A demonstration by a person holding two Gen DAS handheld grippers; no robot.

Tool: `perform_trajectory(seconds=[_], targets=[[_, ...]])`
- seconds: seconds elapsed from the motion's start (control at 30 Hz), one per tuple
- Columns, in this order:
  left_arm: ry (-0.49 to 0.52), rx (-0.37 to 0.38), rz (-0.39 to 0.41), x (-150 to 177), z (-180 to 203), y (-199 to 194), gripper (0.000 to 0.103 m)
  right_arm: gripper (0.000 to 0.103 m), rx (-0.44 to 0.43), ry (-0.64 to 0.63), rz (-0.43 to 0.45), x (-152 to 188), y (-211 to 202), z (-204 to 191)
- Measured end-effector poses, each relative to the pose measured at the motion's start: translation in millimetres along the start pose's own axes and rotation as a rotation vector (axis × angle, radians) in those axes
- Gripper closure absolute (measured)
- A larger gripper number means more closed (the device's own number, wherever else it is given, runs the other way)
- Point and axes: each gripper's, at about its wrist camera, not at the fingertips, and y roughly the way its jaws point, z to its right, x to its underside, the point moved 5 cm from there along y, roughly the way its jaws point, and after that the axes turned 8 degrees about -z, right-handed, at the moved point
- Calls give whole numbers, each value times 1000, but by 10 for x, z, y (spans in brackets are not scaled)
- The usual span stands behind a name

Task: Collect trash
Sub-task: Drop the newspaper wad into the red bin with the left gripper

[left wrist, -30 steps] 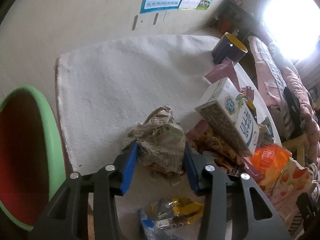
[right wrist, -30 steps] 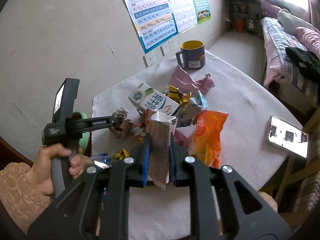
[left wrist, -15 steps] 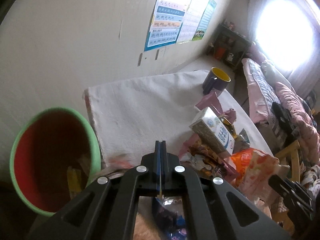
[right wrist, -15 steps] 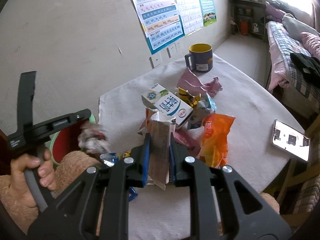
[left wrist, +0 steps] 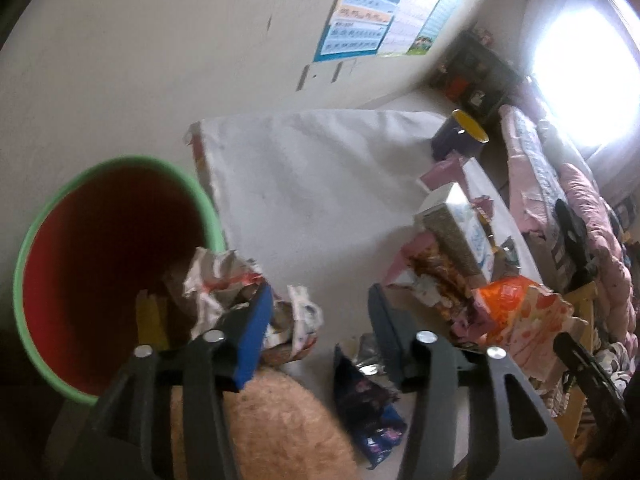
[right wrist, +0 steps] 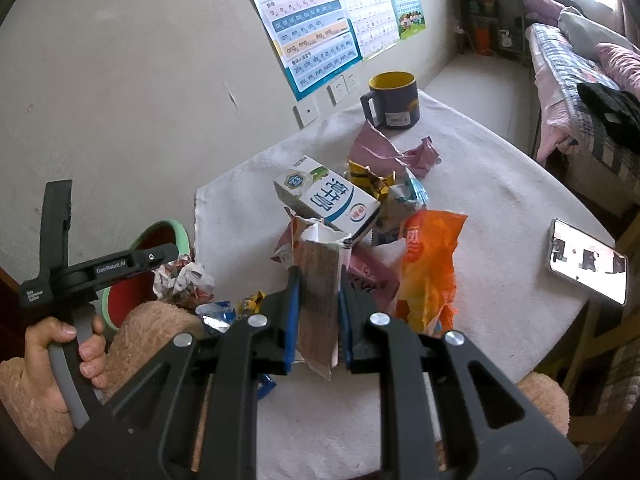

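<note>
My left gripper [left wrist: 320, 300] is open beside the green-rimmed red bin [left wrist: 116, 256]. A crumpled paper wad [left wrist: 228, 280] hangs at its left finger, right at the bin's rim; it also shows in the right wrist view [right wrist: 180, 280]. My right gripper [right wrist: 318, 300] is shut on a flattened carton [right wrist: 320, 280] above the table's front. A milk carton [right wrist: 332, 200], an orange bag [right wrist: 428, 264], pink wrappers [right wrist: 384, 152] and a blue foil wrapper [left wrist: 368, 408] lie on the white tablecloth [right wrist: 480, 184].
A dark mug with a yellow inside [right wrist: 394, 100] stands at the table's back. A phone [right wrist: 586, 262] lies at the right edge. The bin sits off the table's left end against the wall. A bed [right wrist: 580, 80] is to the right.
My left gripper carried the paper wad from the table leftward to the bin and has opened; the wad is leaving its fingers. The right gripper holds the carton still.
</note>
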Motion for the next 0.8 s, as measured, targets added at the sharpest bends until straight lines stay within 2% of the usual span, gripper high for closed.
perform_trajectory(seconds=[0.1,0.3,0.33,0.4,0.47,0.53,0.57,0.6,0.63,0.7,0.8], targets=[[6,-29,-40,26,-69,56,39,86,-3,5,-2,9,12,-2],[-2,-81,-119,75,-156,323,38,86,-20,9,-24,43,80,-39],[-8,-83,-155,84,-157,413,38,86,-22,9,-25,45,83,-42],[7,-99,-214,96,-140,539,31,85,-24,7,-26,47,83,-51],[31,-116,-234,86,-110,596,30,85,-26,9,-27,48,88,-54],[41,-111,-217,46,-79,597,32,85,-27,10,-29,56,91,-59],[39,-108,-208,44,-69,588,40,85,-27,11,-30,50,89,-48],[36,-114,-193,34,-66,575,54,85,-27,11,-31,48,88,-50],[37,-118,-184,26,-57,564,60,86,-26,10,-30,48,83,-52],[41,-108,-165,33,-41,542,68,86,-24,9,-27,41,76,-49],[35,-84,-137,45,-49,486,76,85,-23,9,-27,48,73,-49]])
